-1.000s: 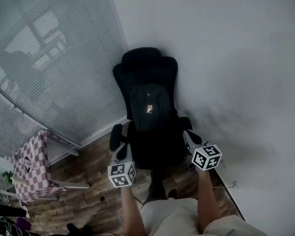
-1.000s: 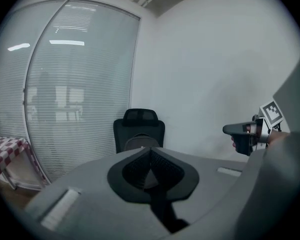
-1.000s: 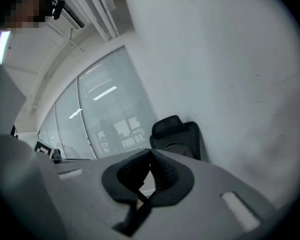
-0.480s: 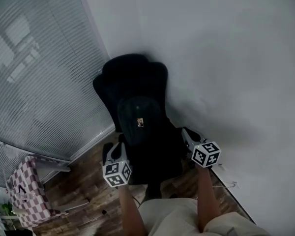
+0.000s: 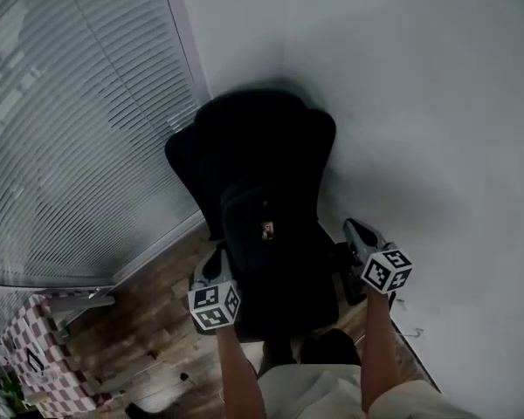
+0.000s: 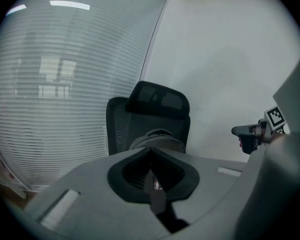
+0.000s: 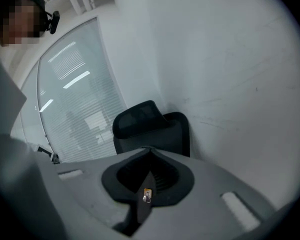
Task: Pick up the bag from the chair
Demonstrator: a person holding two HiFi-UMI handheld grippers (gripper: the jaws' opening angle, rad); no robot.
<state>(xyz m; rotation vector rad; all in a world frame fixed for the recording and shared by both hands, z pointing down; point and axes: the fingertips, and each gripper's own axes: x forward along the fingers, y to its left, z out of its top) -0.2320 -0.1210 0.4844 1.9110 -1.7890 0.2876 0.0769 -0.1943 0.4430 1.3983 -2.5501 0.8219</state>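
Approach phase: black backpack (image 5: 266,234) on office chair (image 5: 253,138). L hand-held gripper (image 5: 211,271), R hand-held gripper (image 5: 360,236) closed, empty. Next, prob.: open, reach in.

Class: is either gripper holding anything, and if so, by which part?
Nothing is held. The left gripper and right gripper are shut and empty beside the chair; the bag rests untouched on it.

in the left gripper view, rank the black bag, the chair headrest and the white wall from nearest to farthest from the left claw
1. Black rounded fabric bag, low at centre, resting against the black mesh office chair.
2. Black padded headrest, above and behind the bag.
3. Plain white wall, behind the chair, filling the right side.
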